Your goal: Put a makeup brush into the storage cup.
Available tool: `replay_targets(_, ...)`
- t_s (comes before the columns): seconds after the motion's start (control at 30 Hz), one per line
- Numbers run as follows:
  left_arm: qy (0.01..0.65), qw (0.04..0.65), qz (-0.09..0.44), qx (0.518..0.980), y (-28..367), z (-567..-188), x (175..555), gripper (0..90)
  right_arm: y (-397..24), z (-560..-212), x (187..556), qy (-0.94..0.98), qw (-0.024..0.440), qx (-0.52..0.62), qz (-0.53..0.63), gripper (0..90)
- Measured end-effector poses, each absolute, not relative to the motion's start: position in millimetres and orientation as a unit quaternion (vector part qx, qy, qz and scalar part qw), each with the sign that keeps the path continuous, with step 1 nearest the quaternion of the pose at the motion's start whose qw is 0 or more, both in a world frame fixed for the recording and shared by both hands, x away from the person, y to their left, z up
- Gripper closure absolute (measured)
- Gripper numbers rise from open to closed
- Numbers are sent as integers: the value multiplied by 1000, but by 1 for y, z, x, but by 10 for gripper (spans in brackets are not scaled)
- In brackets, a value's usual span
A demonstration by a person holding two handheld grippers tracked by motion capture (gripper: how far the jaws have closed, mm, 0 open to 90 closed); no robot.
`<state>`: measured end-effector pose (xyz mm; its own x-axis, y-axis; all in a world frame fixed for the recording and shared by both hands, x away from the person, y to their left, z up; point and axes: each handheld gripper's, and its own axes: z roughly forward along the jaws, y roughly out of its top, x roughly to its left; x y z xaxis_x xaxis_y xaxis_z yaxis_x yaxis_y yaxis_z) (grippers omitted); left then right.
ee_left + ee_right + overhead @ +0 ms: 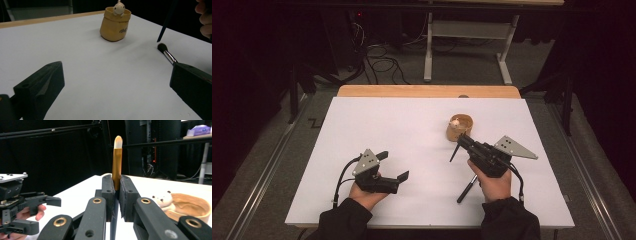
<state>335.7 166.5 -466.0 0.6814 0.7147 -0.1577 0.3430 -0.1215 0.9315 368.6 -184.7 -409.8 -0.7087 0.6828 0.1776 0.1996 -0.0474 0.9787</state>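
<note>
The right tool (pixel 460 141) is clamped on a thin brush (pixel 117 162): in the right gripper view the gold ferrule and pale bristle tip rise between the pressed pads, and the dark handle hangs below them. In the high view that handle (pixel 454 152) slants down toward the counter (pixel 412 125), just beside the yellow cup (pixel 460 126), which stands near the far right of the white sheet with a small bear figure (pixel 118 8) on its rim. The left tool (pixel 393 166) rests low at the near left, jaws spread wide with nothing between them. A second, thicker brush (pixel 467 189) lies flat on the counter close to the right hand (pixel 494 185); its dark bristle head (pixel 162 47) shows in the left gripper view.

The step in hand is judged to be dropping the held brush into the cup. To do it well, bring the handle end over the cup's mouth, clear of the bear figure, and tip the brush upright before lowering. Release only once the handle is well inside the rim, since the cup looks light and a sideways push could tip it. The left tool is free to steady the cup's wall.
</note>
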Motion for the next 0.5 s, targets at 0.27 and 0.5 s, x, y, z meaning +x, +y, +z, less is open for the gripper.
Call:
replay_targets(0.27,363,555,168,730,166,-466,336,7,-194,-409,371,660,209,342,635,844)
replay_targets(0.5,362,555,169,730,167,-466,336,9,-203,-410,375,658,230,353,625,844)
